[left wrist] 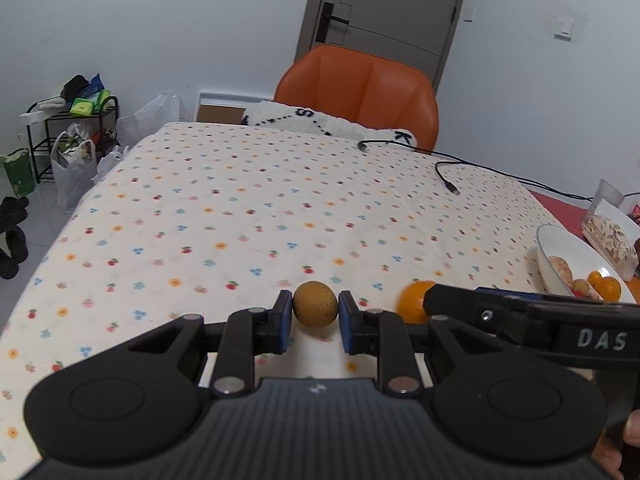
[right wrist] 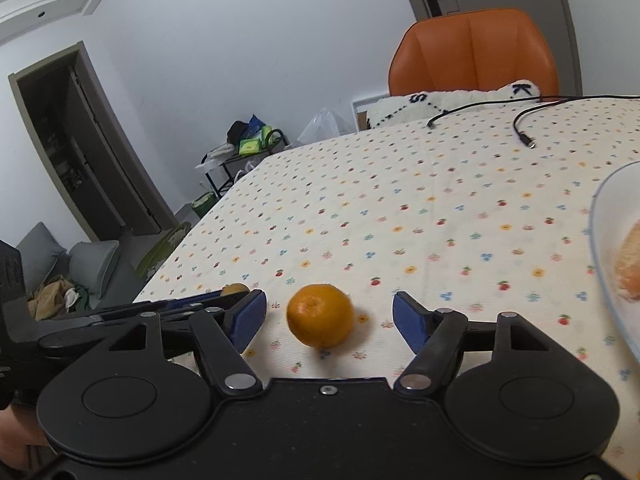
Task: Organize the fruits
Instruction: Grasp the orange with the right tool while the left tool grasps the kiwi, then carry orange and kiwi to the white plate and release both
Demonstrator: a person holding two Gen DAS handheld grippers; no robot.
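white bowl (right wrist: pixel 612 216) cut off at right edge beside mandarin (right wrist: pixel 320 315), brown fruit (right wrist: pixel 235 289) mostly hidden behind left gripper finger (right wrist: pixel 208 300), bowl contents blurred

Both views are taken low over the patterned tablecloth (left wrist: pixel 240 208) along each gripper's fingers toward the orange chair (left wrist: pixel 360 92), the right wrist view apparently angled further leftward, and the mandarin (right wrist: pixel 320 316), brown fruit (left wrist: pixel 315 304) and black cable (left wrist: pixel 448 168) are shared.
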